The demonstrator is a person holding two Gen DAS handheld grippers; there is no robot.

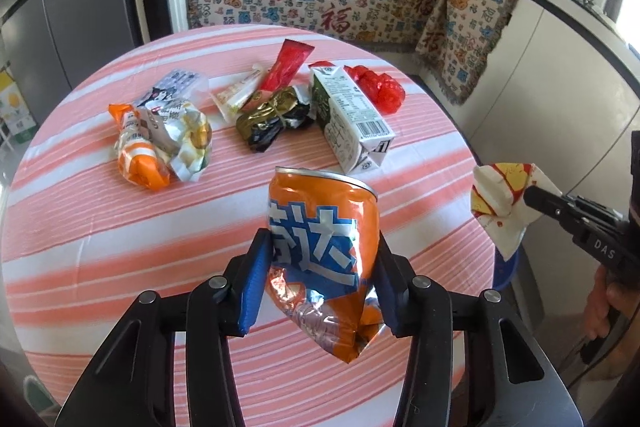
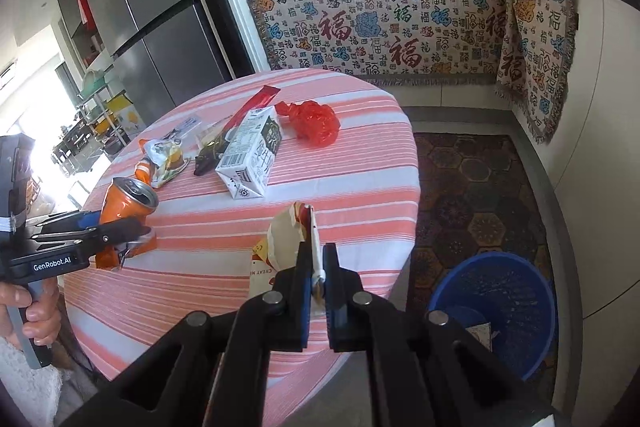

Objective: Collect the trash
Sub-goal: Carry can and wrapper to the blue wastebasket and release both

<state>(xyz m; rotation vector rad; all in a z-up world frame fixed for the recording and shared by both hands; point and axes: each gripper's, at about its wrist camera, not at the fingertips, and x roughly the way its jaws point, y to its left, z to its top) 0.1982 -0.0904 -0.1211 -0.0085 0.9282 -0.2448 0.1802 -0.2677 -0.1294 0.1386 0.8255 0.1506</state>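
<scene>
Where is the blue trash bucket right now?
In the right wrist view, the blue bucket stands on the floor at lower right, beside the striped table, on the patterned rug.

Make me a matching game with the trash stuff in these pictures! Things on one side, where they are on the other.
Things:
1. crushed orange soda can
2. crumpled white and red paper wrapper
3. white milk carton
4. round blue plastic bucket

Places:
A. on the floor beside the table
B. lying on the striped tablecloth
C. between the left gripper's fingers
D. pinched in the right gripper

Pairs: 1-C, 2-D, 3-B, 4-A
</scene>
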